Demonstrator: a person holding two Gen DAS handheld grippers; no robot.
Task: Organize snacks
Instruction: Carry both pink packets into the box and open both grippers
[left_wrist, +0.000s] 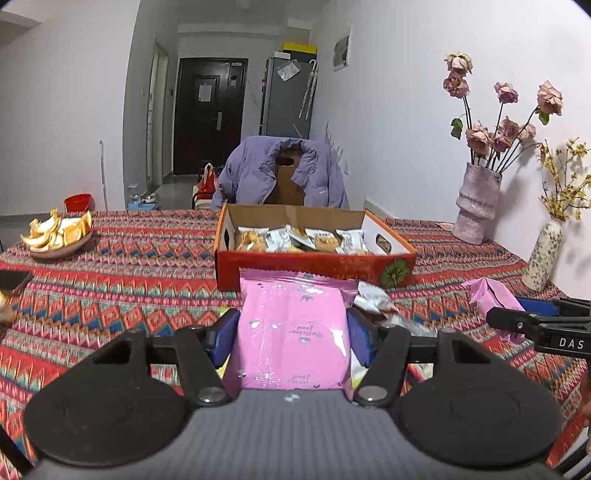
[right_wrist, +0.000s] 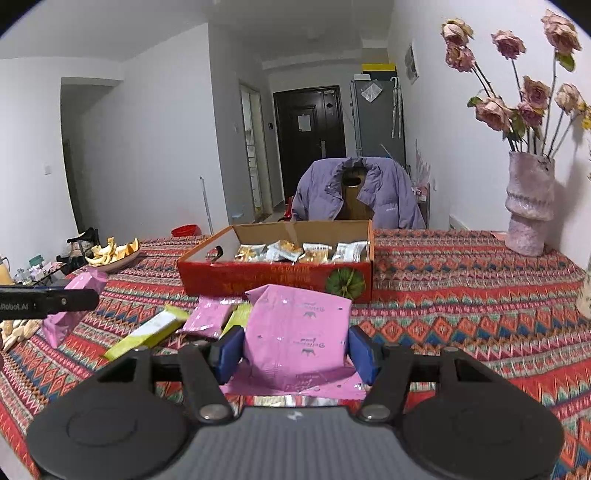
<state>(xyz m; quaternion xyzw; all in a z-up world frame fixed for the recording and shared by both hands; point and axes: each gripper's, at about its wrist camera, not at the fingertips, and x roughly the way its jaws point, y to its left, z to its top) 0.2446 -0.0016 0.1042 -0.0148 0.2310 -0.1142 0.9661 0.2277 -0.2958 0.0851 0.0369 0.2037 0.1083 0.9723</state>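
A pink snack bag (left_wrist: 293, 332) is gripped by the left hand-held gripper (left_wrist: 293, 338), and another pink bag (right_wrist: 297, 338) by the right hand-held gripper (right_wrist: 297, 350). Both probably must be lifted into the red box (right_wrist: 277, 282) next.

Each gripper, left gripper (left_wrist: 293, 338) and right gripper (right_wrist: 297, 354), has blue finger pads, black linkage arms with silver pivot screws, round black discs, grey housing.

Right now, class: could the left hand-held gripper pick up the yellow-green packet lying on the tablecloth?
Probably not yet. The left hand-held gripper is already shut on a pink packet, so it has no free grip. The yellow-green packet itself lies uncovered on the tablecloth.
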